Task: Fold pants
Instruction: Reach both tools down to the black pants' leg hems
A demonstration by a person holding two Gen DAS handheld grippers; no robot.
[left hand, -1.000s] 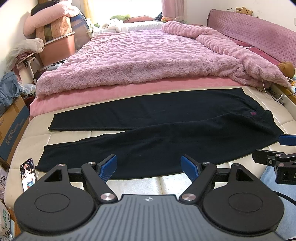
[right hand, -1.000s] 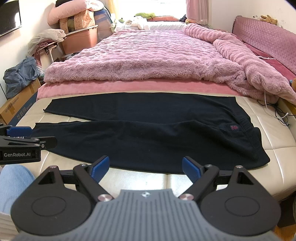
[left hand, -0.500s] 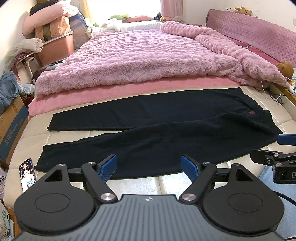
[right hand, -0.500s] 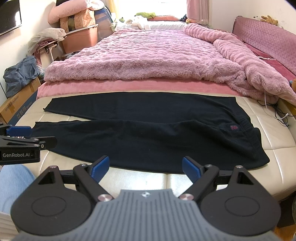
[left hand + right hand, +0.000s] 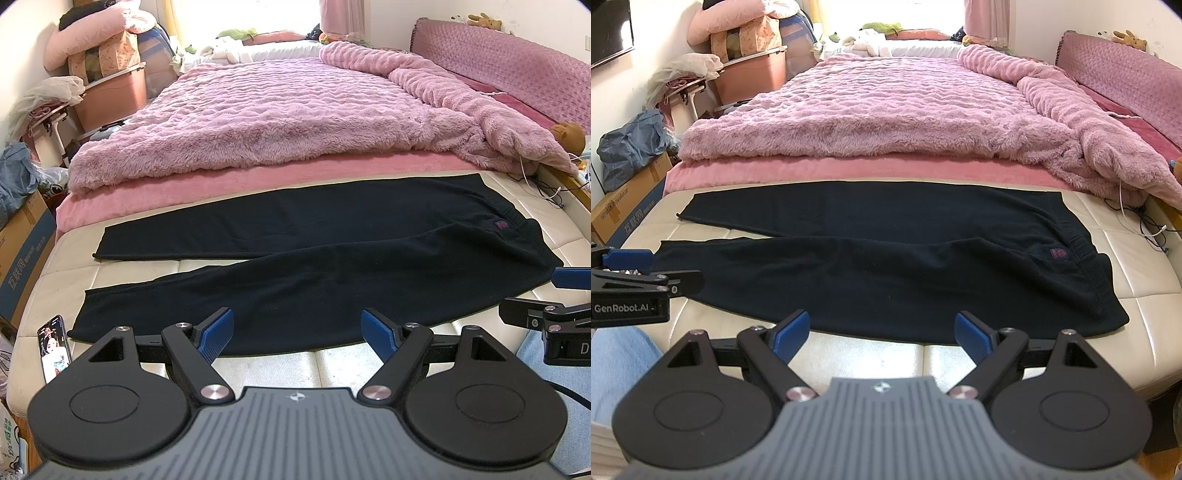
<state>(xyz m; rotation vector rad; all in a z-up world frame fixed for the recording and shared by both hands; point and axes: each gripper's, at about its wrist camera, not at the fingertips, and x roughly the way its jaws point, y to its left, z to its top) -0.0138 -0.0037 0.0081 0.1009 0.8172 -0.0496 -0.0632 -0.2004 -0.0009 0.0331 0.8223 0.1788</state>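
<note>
Status check, fold not yet begun as far as we can judge. The pants (image 5: 332, 258) lie spread flat across the cream quilted foot of the bed (image 5: 554, 229), both legs fully extended and splayed apart toward our left, waistband at the right end. No layer is doubled over anywhere we can see; the two legs meet only at the crotch, with bare mattress showing between them further left.

Our left gripper (image 5: 297, 332) hovers just short of the near leg's lower edge, fingers spread wide, nothing between them. Our right gripper (image 5: 882, 332) sits likewise near the hem edge toward the waist end, fingers wide apart and empty. Neither touches the cloth.

A phone (image 5: 54, 347) rests at the mattress corner, beside the near leg's cuff. The pink fluffy blanket (image 5: 879, 118) lies just beyond the far leg.

Remaining, in our judgement: bring one leg over the other, then fold lengthwise into a compact stack; all steps outstanding
</note>
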